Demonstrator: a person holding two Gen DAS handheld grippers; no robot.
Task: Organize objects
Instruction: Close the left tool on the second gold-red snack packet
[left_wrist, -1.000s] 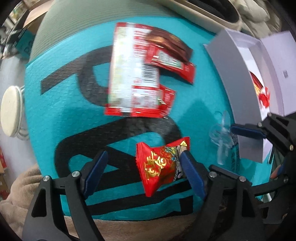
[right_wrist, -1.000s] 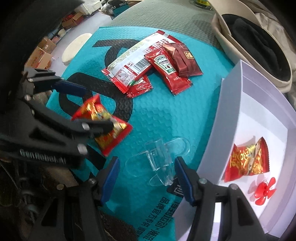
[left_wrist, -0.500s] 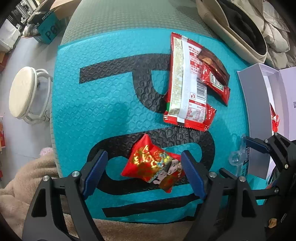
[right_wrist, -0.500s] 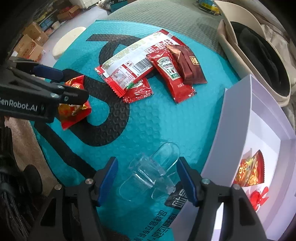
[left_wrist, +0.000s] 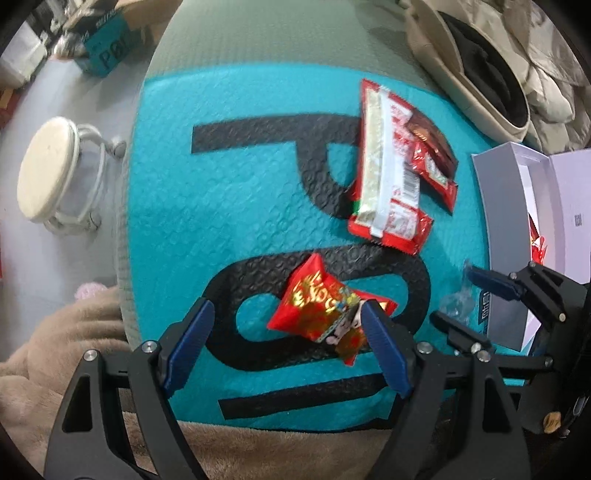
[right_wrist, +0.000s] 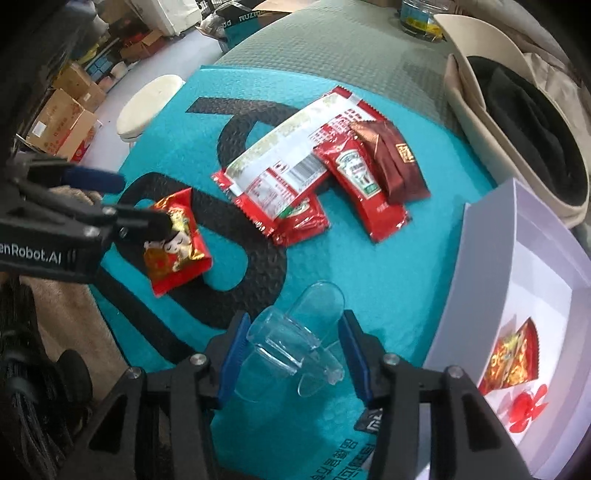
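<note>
A red candy packet (left_wrist: 317, 314) lies on the teal mat (left_wrist: 236, 192) between the jaws of my left gripper (left_wrist: 284, 314), against its right finger; the jaws stand wide open. My right gripper (right_wrist: 293, 321) straddles a clear plastic piece (right_wrist: 291, 339), and its jaws are closing on it, with the pads close to its sides. Several sauce packets (right_wrist: 295, 177) lie in a pile further back, among them a ketchup sachet (right_wrist: 354, 184). The open white box (right_wrist: 480, 258) on the right holds another red candy packet (right_wrist: 513, 354) and a small red propeller-shaped piece (right_wrist: 528, 410).
A beige hat-like item (right_wrist: 517, 122) lies behind the box. A round white stool (left_wrist: 48, 166) and cardboard boxes (right_wrist: 66, 122) stand on the floor to the left. A tan fleece blanket (left_wrist: 74, 332) covers the near edge.
My left gripper has slid left across the mat, away from the box, and the candy packet went with it. The right gripper's jaws have narrowed around the clear piece.
</note>
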